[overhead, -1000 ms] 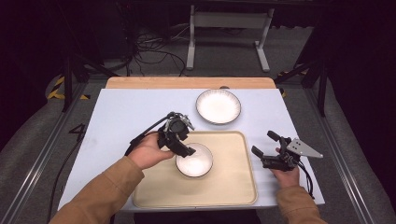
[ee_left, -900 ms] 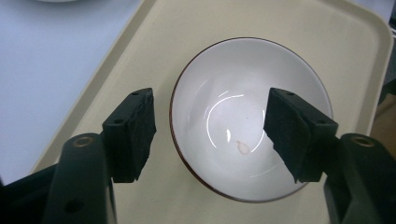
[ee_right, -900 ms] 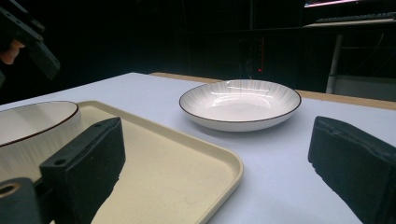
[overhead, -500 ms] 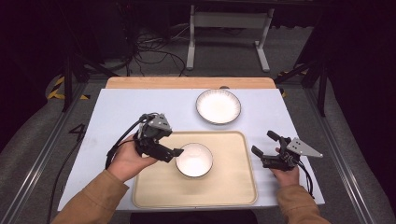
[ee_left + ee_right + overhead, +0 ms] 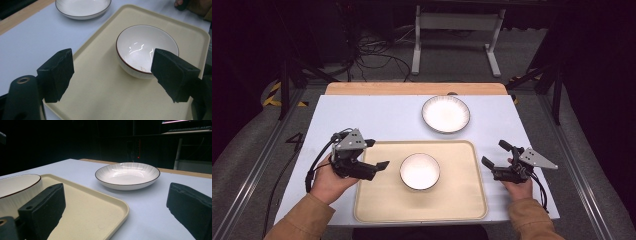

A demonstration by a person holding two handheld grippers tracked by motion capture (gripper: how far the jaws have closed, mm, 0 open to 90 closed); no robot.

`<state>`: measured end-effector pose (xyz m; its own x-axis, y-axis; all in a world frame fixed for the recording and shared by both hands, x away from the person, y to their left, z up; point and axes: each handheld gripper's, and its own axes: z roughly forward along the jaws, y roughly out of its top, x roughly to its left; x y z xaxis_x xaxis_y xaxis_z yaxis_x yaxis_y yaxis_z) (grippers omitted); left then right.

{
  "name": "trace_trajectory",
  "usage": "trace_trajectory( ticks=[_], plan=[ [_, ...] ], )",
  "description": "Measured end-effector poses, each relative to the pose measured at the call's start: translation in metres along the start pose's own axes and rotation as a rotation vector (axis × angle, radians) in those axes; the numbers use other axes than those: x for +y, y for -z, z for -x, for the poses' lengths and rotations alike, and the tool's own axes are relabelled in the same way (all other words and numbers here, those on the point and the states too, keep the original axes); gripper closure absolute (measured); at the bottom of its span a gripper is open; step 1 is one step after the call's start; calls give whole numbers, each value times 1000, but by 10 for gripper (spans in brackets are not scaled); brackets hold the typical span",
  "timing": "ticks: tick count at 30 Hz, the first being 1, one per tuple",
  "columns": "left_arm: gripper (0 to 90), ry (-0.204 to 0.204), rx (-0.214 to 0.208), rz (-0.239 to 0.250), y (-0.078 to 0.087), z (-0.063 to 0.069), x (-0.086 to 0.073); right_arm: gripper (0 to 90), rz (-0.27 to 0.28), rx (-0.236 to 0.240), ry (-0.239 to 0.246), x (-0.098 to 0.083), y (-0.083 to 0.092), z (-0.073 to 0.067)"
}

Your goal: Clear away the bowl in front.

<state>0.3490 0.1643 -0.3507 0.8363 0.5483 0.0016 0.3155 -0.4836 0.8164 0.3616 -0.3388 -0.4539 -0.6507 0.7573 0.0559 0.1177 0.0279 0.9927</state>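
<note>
With the bowl (image 5: 419,171) resting mid-tray (image 5: 462,210), the plate (image 5: 445,114) lay on the desk beyond the tray, nearer the right gripper (image 5: 496,154), jaws wide and empty, while the left gripper (image 5: 377,155), jaws just opened and empty, sat just left of the bowl.

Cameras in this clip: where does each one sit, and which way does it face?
High view: above the person's side, looking forward and down on the table; both forearms, left tool and right tool enter from the bottom.
Left gripper view: rides the left tool, looking over the tray at the bowl; its black jaws stand open.
Right gripper view: rides the right tool, low, facing the plate; jaws open.
Shared: bowl, tray and plate appear in all three.
</note>
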Motion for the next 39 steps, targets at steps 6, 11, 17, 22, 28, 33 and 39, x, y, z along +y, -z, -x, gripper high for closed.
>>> trace_trajectory(
  ticks=[6,11,17,22,28,33,39],
  plan=[
    [155,17,-2,141,10,-6,-27,24,-9,-12,12,0,0,0],
    [128,43,-1,227,14,-12,-43,24,-10,-15,12,0,0,0],
    [69,75,35,347,14,-19,-65,24,-10,-14,12,0,1,0],
    [51,105,104,406,6,-27,-89,24,-8,-14,11,0,1,0],
    [49,118,120,435,-1,-31,-107,24,-7,-12,9,0,1,0],
    [45,136,128,436,-6,-32,-116,24,-4,-9,7,0,1,0],
    [45,140,110,402,-18,-33,-126,24,-5,-11,4,0,2,0]
  ],
)
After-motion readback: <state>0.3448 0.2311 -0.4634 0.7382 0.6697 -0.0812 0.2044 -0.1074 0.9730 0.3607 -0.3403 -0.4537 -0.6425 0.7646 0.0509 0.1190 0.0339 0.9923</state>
